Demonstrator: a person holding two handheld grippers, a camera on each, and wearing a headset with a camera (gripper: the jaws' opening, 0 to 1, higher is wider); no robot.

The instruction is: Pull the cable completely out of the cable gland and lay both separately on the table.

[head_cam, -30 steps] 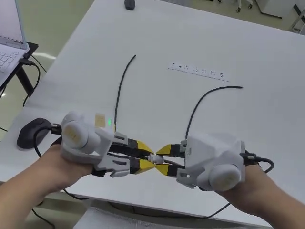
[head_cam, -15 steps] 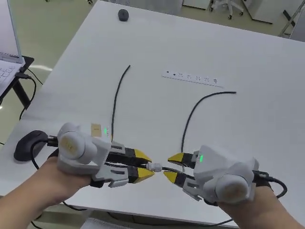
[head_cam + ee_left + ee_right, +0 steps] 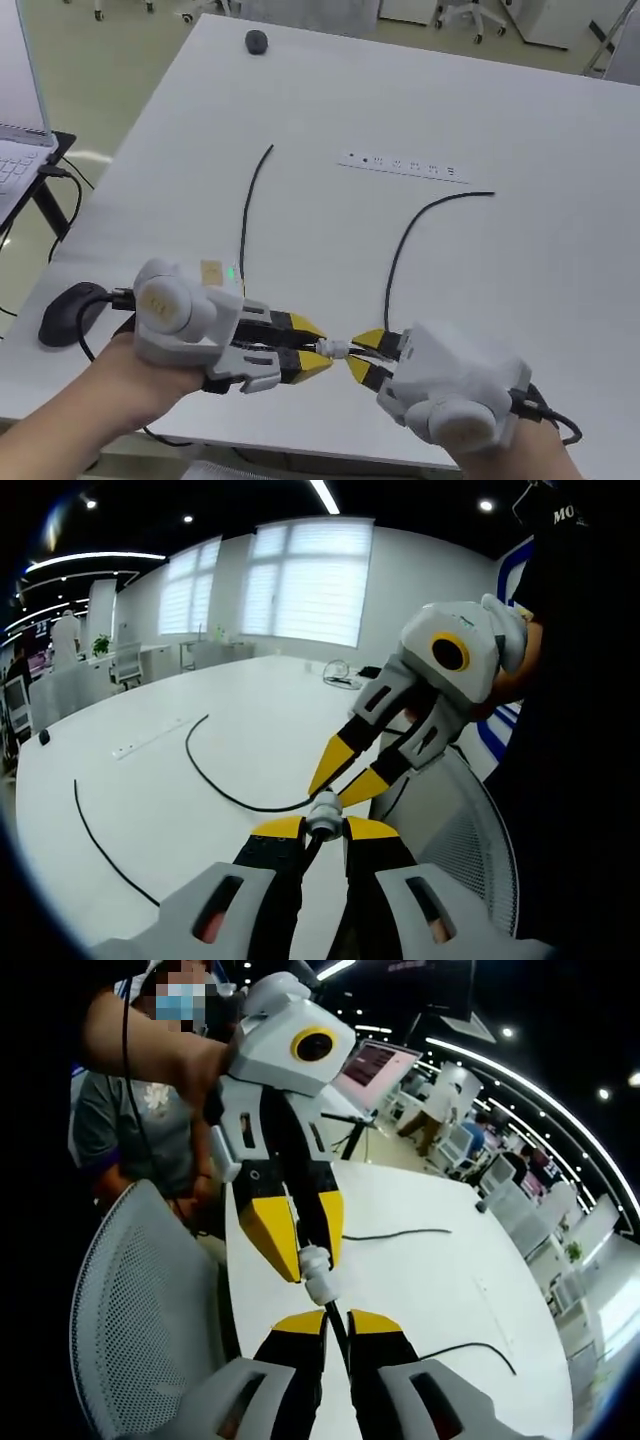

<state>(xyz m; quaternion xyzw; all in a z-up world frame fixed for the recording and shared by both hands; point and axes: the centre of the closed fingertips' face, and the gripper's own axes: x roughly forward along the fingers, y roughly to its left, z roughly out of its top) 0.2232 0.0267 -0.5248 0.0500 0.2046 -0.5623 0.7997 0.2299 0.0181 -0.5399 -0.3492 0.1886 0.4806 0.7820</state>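
Observation:
My left gripper (image 3: 324, 347) is shut on the small white cable gland (image 3: 338, 349) just above the table's near edge. Facing it from the right, my right gripper (image 3: 353, 353) is shut on the black cable (image 3: 398, 255) right beside the gland. That cable runs away over the table to its free end at the far right. In the left gripper view the gland (image 3: 323, 808) sits between my yellow tips (image 3: 325, 828), with the right gripper (image 3: 332, 790) just beyond. In the right gripper view the cable (image 3: 336, 1338) passes between my tips (image 3: 338, 1322) into the gland (image 3: 318, 1278).
A second black cable (image 3: 246, 205) lies loose on the left of the white table (image 3: 520, 120). A white power strip (image 3: 402, 167) lies further back. A dark mouse (image 3: 257, 39) sits at the far edge, and a black device (image 3: 62, 312) beside the left edge.
One second ago the tips met at the gland. Half a second ago the right gripper stood farther right, with a short length of bare cable showing. Now it is close to the gland again.

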